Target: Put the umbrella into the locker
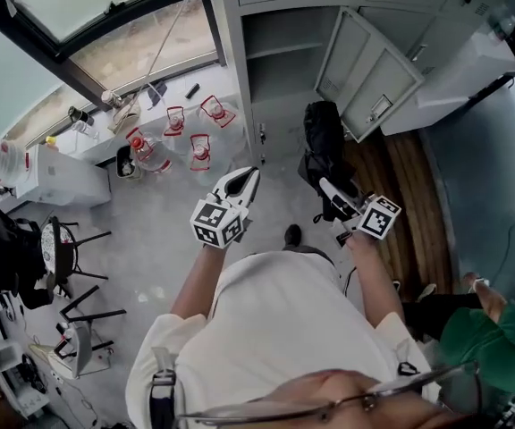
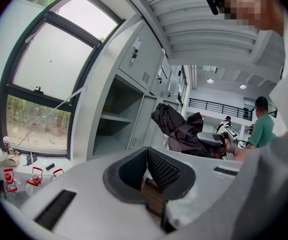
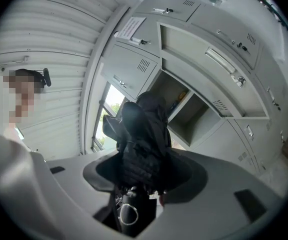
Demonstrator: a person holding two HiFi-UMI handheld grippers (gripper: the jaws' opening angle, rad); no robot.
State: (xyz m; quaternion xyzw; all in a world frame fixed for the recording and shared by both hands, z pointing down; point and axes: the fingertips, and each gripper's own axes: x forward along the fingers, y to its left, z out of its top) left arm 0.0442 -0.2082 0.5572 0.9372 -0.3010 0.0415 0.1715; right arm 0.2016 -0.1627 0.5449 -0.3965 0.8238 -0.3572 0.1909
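The folded black umbrella [image 1: 323,141] sticks forward out of my right gripper [image 1: 329,188], whose jaws are shut on it near its handle. In the right gripper view its crumpled fabric [image 3: 144,144] fills the gap between the jaws, and the open locker compartment [image 3: 191,115] lies just beyond. From the head view the grey locker [image 1: 280,61] stands ahead with its door [image 1: 369,71] swung out to the right. My left gripper [image 1: 249,176] hangs to the left of the umbrella, shut with nothing in it. In the left gripper view its fingertips [image 2: 147,156] meet, with the umbrella [image 2: 176,126] and shelves [image 2: 115,118] ahead.
Several water bottles with red handles [image 1: 175,137] stand on the floor by the window, left of the locker. Black chairs [image 1: 70,257] are at the far left. A person in green [image 1: 485,340] crouches at the lower right. A white cabinet [image 1: 472,70] stands right of the open door.
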